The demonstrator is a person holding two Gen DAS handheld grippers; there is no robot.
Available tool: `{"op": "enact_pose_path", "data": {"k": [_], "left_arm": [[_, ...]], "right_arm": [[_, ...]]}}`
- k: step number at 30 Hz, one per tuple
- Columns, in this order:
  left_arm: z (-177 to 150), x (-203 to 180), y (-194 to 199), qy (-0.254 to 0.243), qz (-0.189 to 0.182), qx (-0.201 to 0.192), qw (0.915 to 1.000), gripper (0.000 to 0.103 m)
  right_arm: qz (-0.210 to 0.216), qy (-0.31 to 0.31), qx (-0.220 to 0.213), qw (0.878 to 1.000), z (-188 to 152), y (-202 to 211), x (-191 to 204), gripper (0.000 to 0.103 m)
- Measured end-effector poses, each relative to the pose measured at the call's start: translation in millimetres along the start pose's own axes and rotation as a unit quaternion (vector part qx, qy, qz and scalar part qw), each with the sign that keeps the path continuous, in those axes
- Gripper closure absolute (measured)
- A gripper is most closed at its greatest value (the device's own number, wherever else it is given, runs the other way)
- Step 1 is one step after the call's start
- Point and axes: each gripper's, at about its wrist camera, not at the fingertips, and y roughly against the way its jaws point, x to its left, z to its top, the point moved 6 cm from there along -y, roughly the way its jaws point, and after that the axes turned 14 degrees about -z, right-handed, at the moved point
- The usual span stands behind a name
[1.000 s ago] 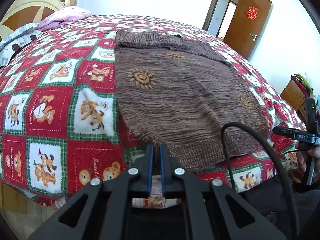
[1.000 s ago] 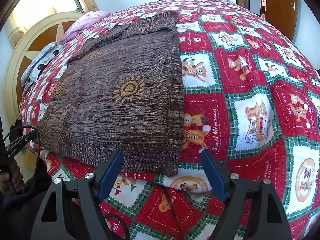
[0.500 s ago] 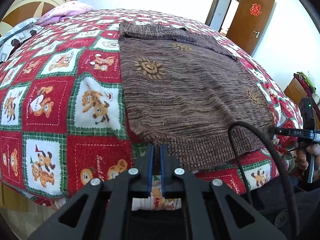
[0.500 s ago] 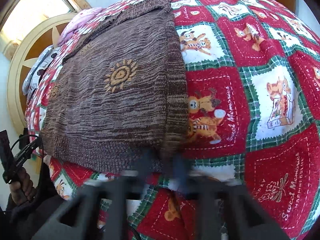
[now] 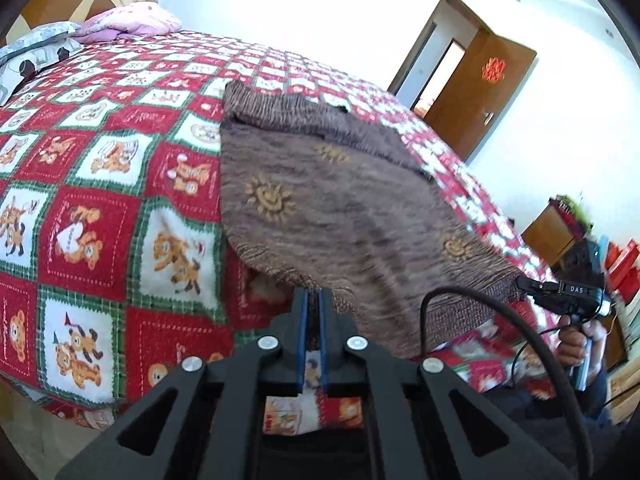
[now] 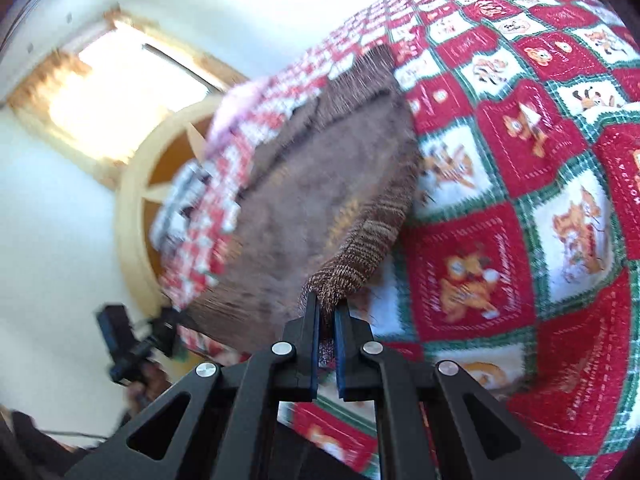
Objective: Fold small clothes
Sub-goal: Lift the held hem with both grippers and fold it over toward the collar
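A brown sweater [image 5: 344, 216] lay across the middle of a red-and-green quilt [image 5: 96, 216], its near hem raised off the bed edge at the bottom of both frames. The left gripper [image 5: 313, 300] and the right gripper [image 6: 326, 308] each pinched a hem corner, jaws pressed together on the knit. Bare quilt stretched wide at left and upper frame, toward the pillows [image 5: 128, 24]
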Motion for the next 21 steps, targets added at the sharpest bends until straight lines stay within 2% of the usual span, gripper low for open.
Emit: {"op": "enact_pose_path", "data": {"k": [8, 16, 21], "left_arm": [[42, -7, 11, 0.014, -0.035, -0.046, 0.9983, 0.098], [78, -11, 29, 0.013, -0.052, -0.093, 0.9942, 0.1], [97, -7, 36, 0.013, -0.054, -0.117, 0.9916, 0.102]], "right_arm": [[0.045, -0.021, -0.057, 0.997, 41, 31, 28, 0.098], [0.054, -0.002, -0.086, 0.995, 64, 55, 50, 0.098], [0.052, 0.008, -0.097, 0.994, 81, 57, 56, 0.098]]}}
